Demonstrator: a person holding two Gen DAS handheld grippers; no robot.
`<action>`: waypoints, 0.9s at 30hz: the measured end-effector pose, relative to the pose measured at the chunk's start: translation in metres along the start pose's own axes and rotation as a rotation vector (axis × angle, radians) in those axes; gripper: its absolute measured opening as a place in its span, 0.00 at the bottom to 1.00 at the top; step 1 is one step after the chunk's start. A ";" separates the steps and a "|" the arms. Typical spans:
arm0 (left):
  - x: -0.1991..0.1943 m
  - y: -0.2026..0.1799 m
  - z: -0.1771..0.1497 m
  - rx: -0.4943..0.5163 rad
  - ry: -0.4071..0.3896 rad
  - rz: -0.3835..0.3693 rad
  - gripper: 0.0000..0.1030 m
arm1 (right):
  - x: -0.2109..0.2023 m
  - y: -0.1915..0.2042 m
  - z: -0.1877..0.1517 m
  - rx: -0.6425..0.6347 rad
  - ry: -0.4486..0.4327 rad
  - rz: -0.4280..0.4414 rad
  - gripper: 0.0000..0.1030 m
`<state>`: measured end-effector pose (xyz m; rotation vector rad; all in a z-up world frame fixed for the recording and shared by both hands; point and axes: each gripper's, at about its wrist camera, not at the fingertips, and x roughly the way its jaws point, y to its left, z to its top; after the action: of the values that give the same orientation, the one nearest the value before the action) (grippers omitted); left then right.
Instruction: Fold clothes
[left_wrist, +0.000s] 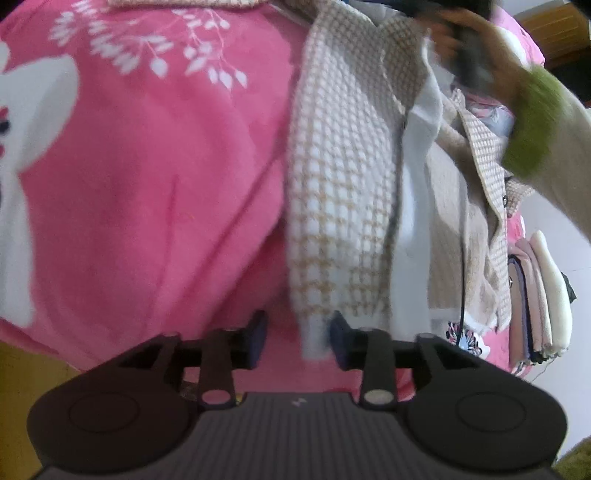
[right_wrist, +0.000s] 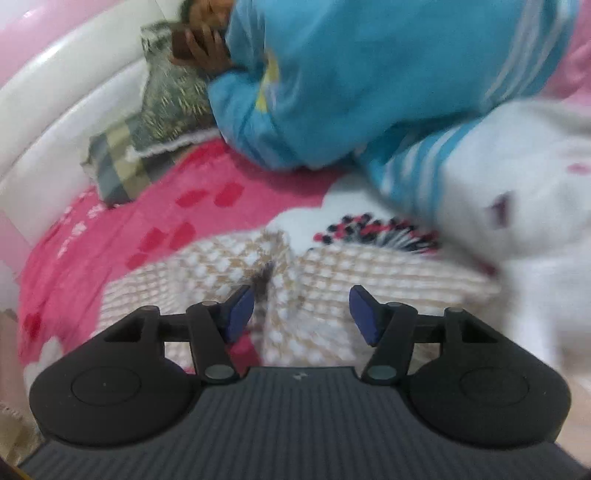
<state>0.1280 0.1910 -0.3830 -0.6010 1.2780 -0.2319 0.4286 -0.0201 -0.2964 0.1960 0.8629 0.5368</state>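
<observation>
My left gripper is parted around the checked cardigan's hem at lower centre; my right gripper gapes empty over its cloth. Unclamped, I reckon that hem could slide free, and the bunched knit may fold crooked.

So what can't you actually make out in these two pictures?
- Left wrist view: the right gripper is a dark blur in a hand at the top edge; open or shut is unclear.
- Left wrist view: the checked garment hangs bunched; its overall shape is hidden by its own folds.
- Left wrist view: the folded stack sits squeezed at the right edge; items are uncountable.
- Right wrist view: motion blur smears the white bedding.
</observation>
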 end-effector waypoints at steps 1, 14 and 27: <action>-0.004 0.002 0.004 -0.009 -0.003 0.000 0.47 | -0.015 0.000 0.001 -0.015 -0.002 -0.009 0.56; 0.008 -0.024 0.047 0.048 -0.001 0.133 0.56 | -0.109 0.015 -0.150 0.121 0.267 -0.222 0.48; 0.020 -0.028 0.041 0.107 -0.002 0.222 0.56 | -0.069 0.078 -0.227 -0.456 0.497 -0.121 0.46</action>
<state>0.1769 0.1702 -0.3777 -0.3644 1.3097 -0.1147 0.1899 -0.0006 -0.3666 -0.4214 1.1968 0.6663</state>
